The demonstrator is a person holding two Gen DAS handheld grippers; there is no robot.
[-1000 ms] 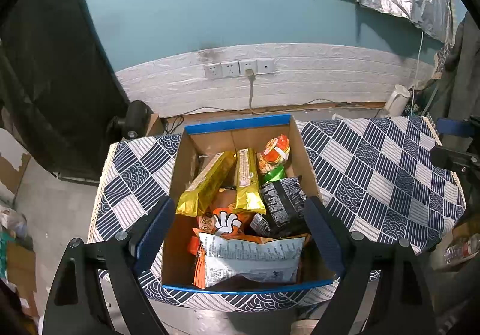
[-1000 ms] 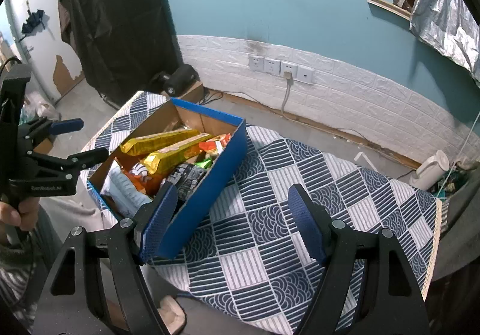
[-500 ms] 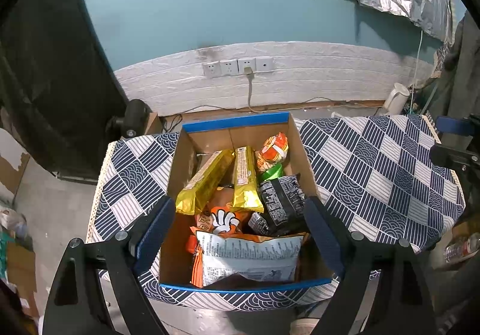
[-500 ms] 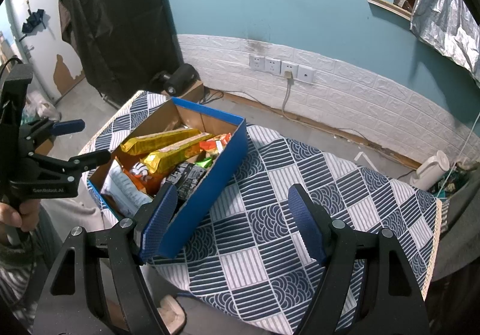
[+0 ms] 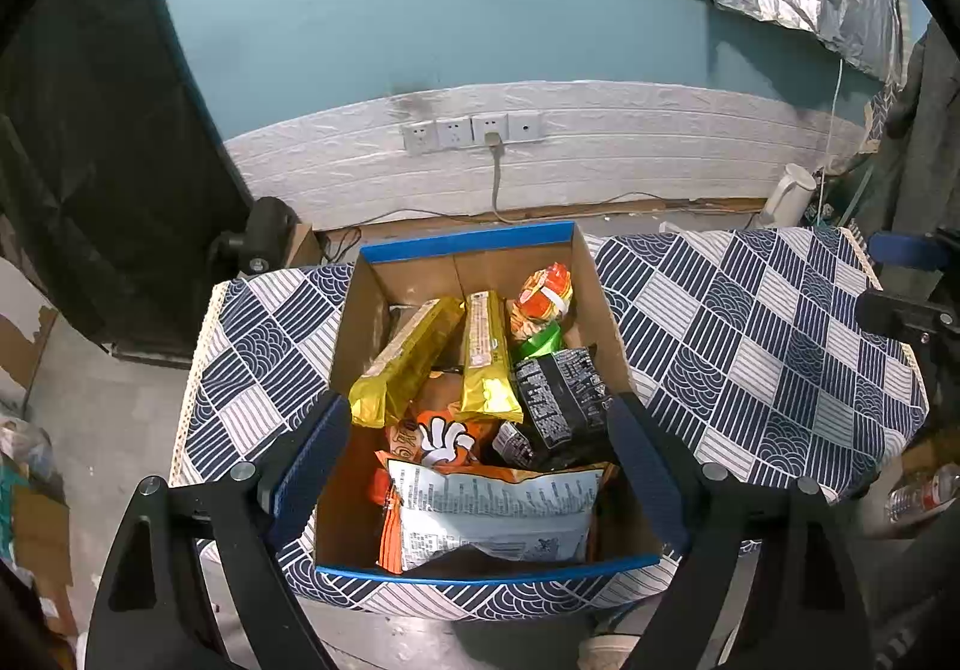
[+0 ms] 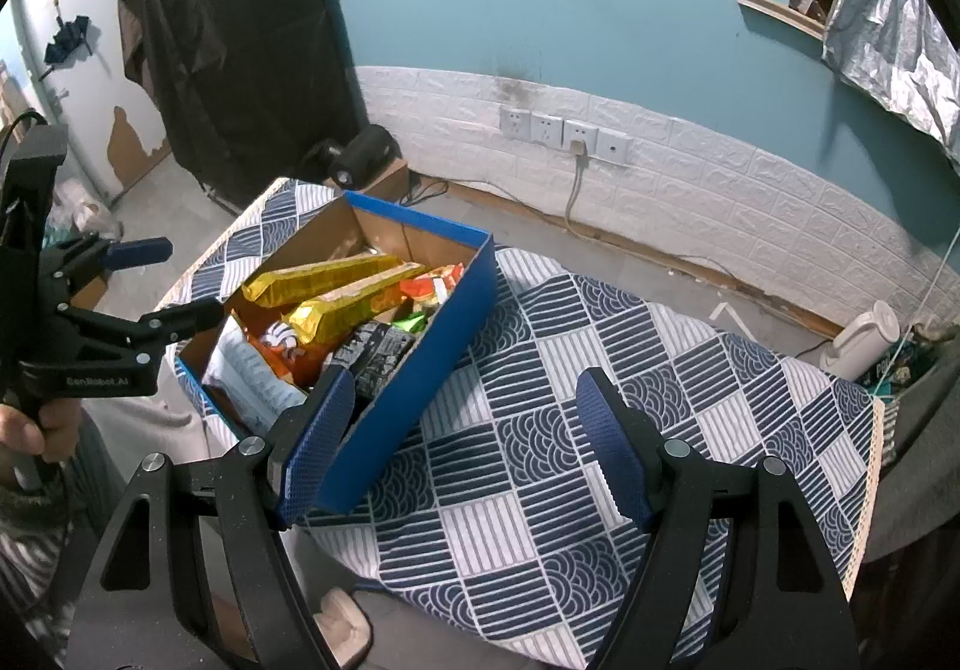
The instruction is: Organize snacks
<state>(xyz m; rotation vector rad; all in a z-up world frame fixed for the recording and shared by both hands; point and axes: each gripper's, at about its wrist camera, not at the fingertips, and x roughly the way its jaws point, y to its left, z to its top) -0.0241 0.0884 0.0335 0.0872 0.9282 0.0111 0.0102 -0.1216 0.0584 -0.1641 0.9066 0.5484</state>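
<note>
Left wrist view
- Left gripper: we see its blue-padded jaws spread wide at the bottom of the frame, straddling the box and gripping nothing.
- Box: a blue-edged cardboard box at frame centre, on the patterned tablecloth.
- Snacks: two gold packets lie side by side in the middle of the box; an orange-and-white bag sits at upper right, a black packet below it, a white-backed bag nearest the lower edge.

Right wrist view
- Right gripper: we see it at the bottom of the frame, jaws well apart over bare cloth, nothing between them.
- Box: centre left, its blue side wall just beyond the left finger.
- Left gripper: at the left edge, held by a hand, its jaws apart beside the box.
- Tablecloth: fills the centre and right.
</note>
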